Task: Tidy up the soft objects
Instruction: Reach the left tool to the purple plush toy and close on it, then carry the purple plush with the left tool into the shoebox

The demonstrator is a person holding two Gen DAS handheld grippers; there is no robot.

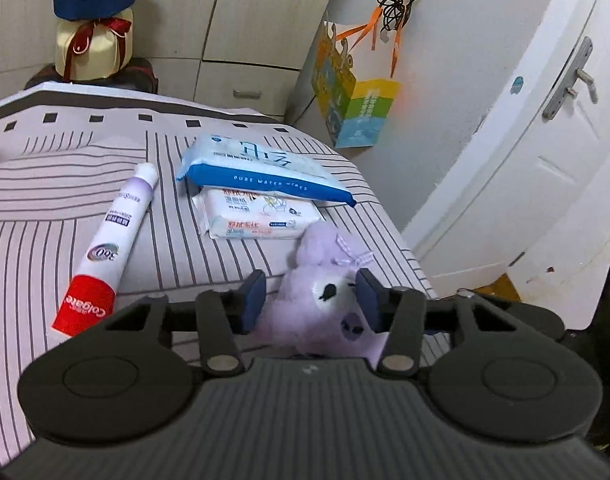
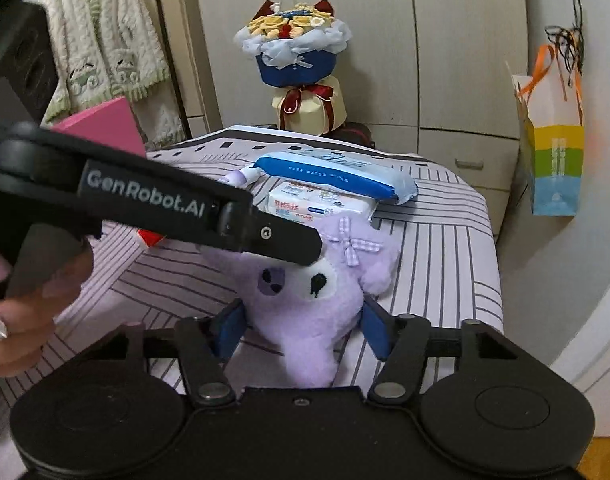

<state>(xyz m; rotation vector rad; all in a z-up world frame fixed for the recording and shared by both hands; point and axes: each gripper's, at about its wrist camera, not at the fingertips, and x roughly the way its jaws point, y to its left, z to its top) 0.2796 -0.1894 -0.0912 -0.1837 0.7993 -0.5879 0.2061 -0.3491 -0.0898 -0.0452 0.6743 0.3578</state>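
A purple plush toy with a checked bow lies on the striped bed near its right edge. My left gripper has its blue pads on both sides of the toy's head, shut on it. In the right wrist view the same plush toy sits between the pads of my right gripper, which press its body. The left gripper's finger crosses over the toy's head there. A blue wipes pack lies on a white tissue pack just beyond.
A Colgate toothpaste tube lies left of the packs. A wrapped bouquet stands at the bed's far end before the wardrobe. A colourful paper bag hangs on the right wall. The bed edge drops off to the right, by a white door.
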